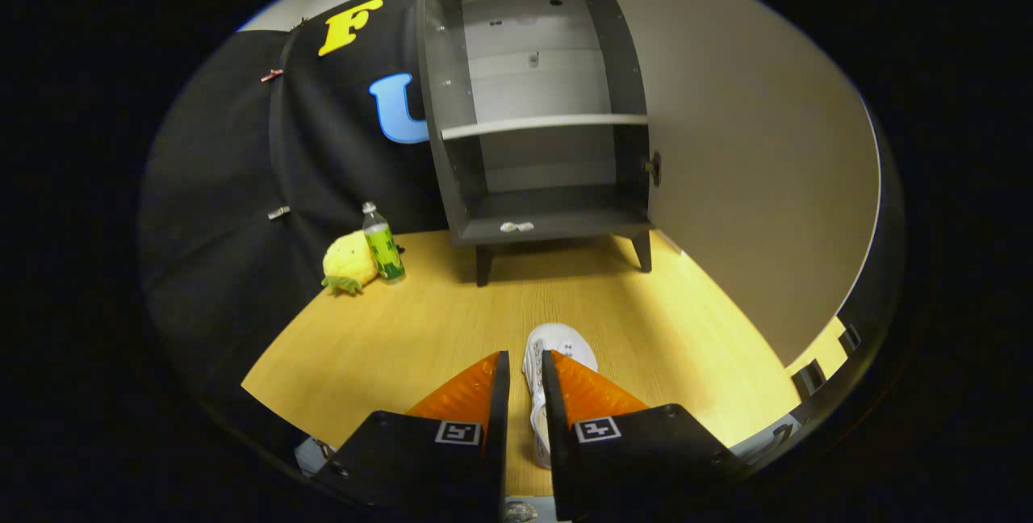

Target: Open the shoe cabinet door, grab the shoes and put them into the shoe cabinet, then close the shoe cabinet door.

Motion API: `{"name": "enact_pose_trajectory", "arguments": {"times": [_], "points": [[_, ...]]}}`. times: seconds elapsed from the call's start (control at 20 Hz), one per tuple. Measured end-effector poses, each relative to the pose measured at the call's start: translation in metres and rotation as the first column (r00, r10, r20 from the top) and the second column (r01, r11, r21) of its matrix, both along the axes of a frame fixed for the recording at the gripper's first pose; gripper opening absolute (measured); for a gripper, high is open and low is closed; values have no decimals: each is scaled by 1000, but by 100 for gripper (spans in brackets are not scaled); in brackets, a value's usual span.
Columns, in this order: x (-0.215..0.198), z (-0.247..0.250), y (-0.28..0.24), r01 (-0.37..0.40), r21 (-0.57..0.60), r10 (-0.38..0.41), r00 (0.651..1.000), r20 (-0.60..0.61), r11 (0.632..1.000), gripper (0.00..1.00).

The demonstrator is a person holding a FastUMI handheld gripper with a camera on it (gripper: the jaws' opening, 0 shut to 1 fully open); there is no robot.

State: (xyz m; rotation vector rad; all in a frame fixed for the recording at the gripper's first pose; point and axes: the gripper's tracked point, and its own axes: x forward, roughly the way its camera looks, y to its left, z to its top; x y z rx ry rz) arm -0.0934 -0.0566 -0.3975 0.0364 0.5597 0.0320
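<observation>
The dark grey shoe cabinet (452, 144) stands on short legs at the far end of the wooden floor, beyond my fingers. Its door (750, 184) is swung wide open to the right, showing a pale inner face. Inside are a light shelf (545, 126) halfway up and a bare bottom compartment (557, 208) with a small pale object (516, 227) at its front edge. A white shoe (561, 341) points toward the cabinet, its side wall caught between my fingers. My gripper (525, 355) is shut on that shoe, and the right finger hides part of it.
A yellow plush toy (349, 262) and a green-labelled bottle (382, 244) stand on the floor left of the cabinet, against the black cloth wall. Bare wooden floor (565, 297) lies between the shoe and the cabinet's legs.
</observation>
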Motion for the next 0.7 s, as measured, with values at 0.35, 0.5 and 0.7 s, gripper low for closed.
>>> {"name": "enact_pose_trajectory", "arguments": {"times": [0.35,0.5,0.7], "points": [[-9,-79,-12,43,-9,-43,992,-119,999,28],[-8,-98,-10,51,-7,-52,987,-153,999,27],[0,-114,-10,60,-8,-61,984,-168,998,27]]}}
